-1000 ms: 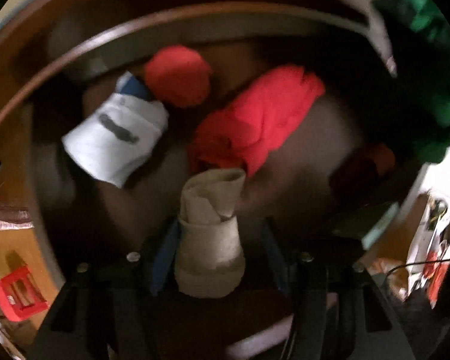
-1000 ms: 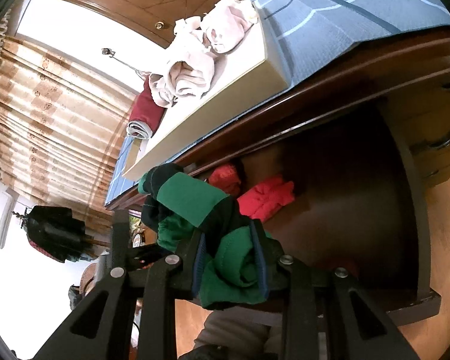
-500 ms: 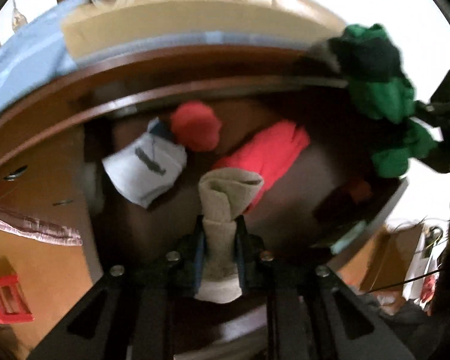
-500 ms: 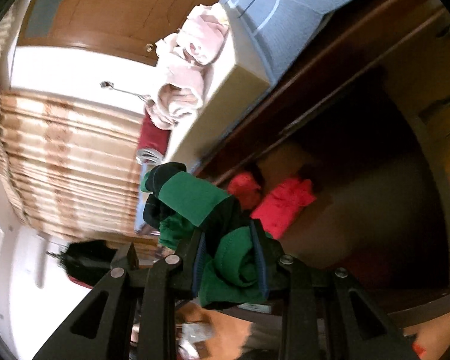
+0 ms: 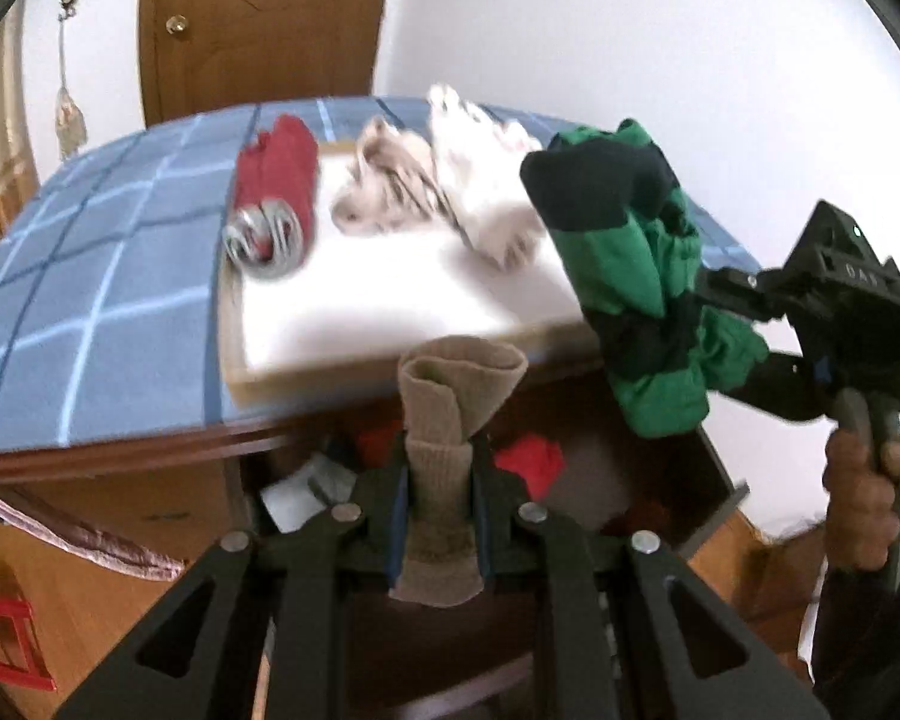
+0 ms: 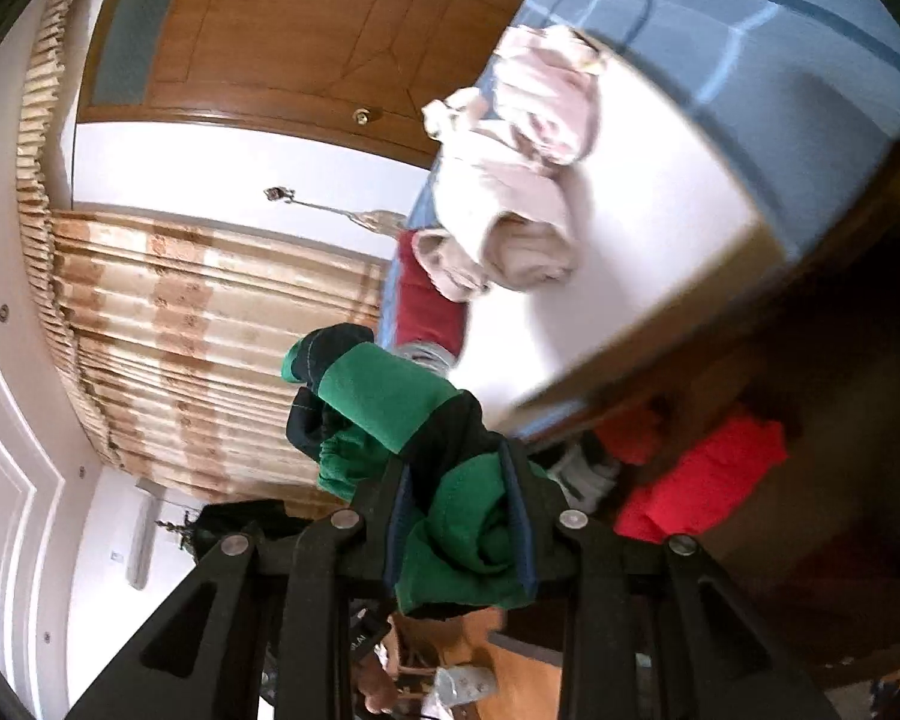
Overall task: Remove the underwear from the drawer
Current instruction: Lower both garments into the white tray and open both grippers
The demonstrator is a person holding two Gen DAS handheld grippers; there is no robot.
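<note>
Now both grippers clamp rolls above the drawer [image 5: 714, 480]: left gripper [image 5: 437, 516] beige [image 5: 444, 480], right gripper [image 6: 459, 531] green [image 6: 450, 516]; loose folds could slip back in.

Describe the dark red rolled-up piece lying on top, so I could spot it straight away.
Start at the blue checked cloth covering the dresser top, then find the white board lying on it. The dark red roll sits at the board's left edge, beside a heap of pale pinkish clothes. It alone is deep red, with a grey band showing at its near end.
</note>
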